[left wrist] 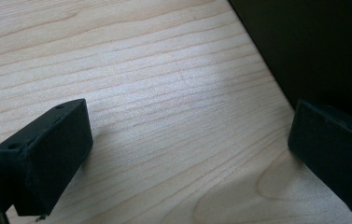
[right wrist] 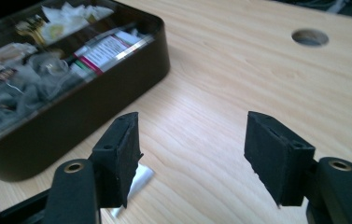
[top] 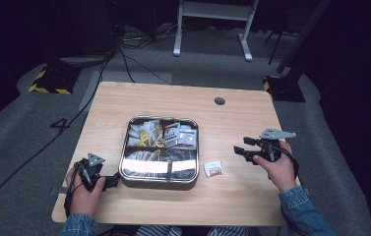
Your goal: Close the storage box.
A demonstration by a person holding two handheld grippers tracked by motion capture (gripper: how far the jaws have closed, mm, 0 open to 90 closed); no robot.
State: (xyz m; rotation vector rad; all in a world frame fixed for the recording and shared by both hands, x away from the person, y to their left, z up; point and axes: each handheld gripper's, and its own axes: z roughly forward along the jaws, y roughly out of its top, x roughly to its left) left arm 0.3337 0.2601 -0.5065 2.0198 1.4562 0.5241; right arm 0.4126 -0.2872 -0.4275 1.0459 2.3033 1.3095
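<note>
The light wooden tabletop (top: 242, 196) takes up the middle of the high view, and a metal compartment tin (top: 124, 162) full of tea bags and sachets sits at its centre. Just right of the tin's lower right corner lies one small white sachet (top: 213, 168), apart from the rim. The left gripper (top: 110, 181) rests against the tin's lower left corner, its fingers spread wide on bare wood with nothing between them. The right gripper (top: 240, 151) hangs right of centre, fingers wide and empty; in its own view the sachet (right wrist: 134, 183) peeks from behind the left finger (right wrist: 120, 156). This looks like the approach to picking up the sachet: next, lower the right gripper, straddle the sachet and close on it.
</note>
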